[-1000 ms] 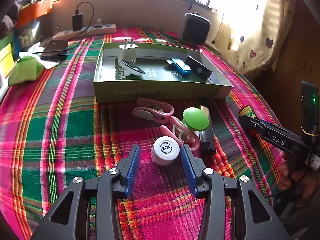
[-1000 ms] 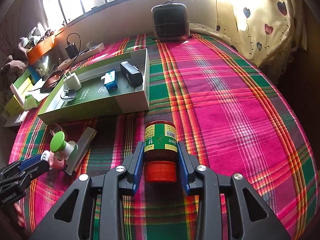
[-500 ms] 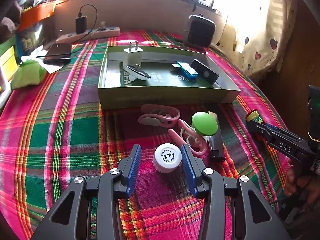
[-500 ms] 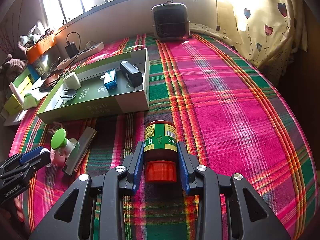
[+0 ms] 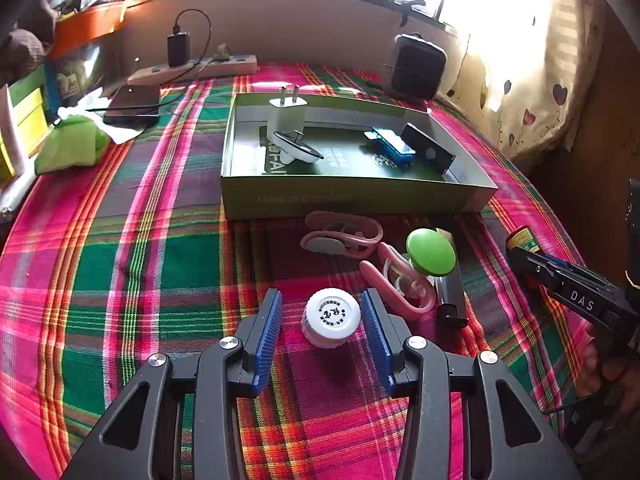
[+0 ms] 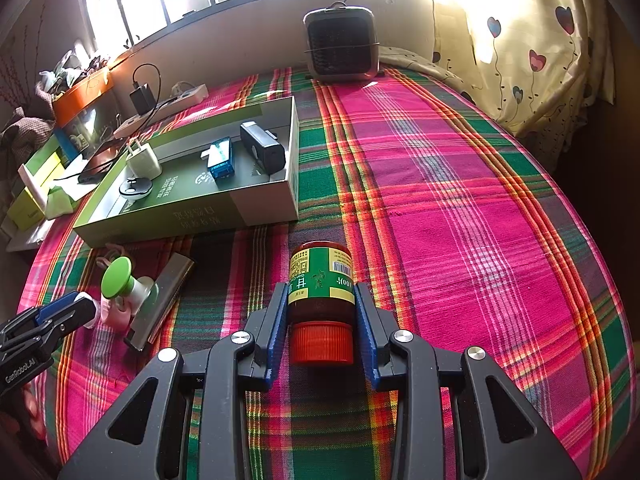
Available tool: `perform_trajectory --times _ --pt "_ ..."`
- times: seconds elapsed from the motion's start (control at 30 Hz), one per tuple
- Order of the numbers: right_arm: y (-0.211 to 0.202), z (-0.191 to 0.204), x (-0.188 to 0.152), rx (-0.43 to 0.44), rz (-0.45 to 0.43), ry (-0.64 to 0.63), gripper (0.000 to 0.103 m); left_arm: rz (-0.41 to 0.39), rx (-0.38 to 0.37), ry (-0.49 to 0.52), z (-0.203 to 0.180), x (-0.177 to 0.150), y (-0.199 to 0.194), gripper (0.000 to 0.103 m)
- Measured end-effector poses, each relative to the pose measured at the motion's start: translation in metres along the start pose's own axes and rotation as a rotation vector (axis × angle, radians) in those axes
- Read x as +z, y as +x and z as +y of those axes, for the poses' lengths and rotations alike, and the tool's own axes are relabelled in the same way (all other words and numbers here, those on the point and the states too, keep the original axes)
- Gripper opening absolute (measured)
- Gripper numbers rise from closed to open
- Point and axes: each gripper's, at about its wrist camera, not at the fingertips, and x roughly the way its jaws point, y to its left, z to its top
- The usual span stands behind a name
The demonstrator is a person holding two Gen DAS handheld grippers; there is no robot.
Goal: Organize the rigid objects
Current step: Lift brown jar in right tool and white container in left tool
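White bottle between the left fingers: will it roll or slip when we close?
The white bottle stands upright, cap toward the camera, so it probably won't roll unless tipped. It looks like small rigid plastic, likely light. The left gripper is open with ribbed blue pads, so slip seems unlikely, though the soft cloth may let it wobble.

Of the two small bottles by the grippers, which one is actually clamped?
The orange-capped bottle, pinched in the right gripper. The white-capped bottle stands between the left gripper's open fingers, with visible gaps.

Left tongs [image 5: 321, 322] agape, right tongs [image 6: 321, 322] clamped.
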Motion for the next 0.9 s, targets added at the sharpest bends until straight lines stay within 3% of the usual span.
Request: perform_trajectory --times 0.23,0.53,0.9 --pt "0.0001 0.0002 0.0000 -0.003 0.000 -0.002 0.033 -0.006 0.013 0.018 -0.0034 -0.0007 0.0001 0.039" --pt "0.0003 0.0005 -0.0001 -0.003 0.001 -0.002 0.033 -0.009 0.026 0.011 -0.0017 -0.0015 -0.0008 0.028" --pt "0.0006 0.0009 -0.0004 -0.007 0.001 -0.005 0.033 -0.009 0.024 0.010 -0.0013 -0.0015 -0.0009 0.028"
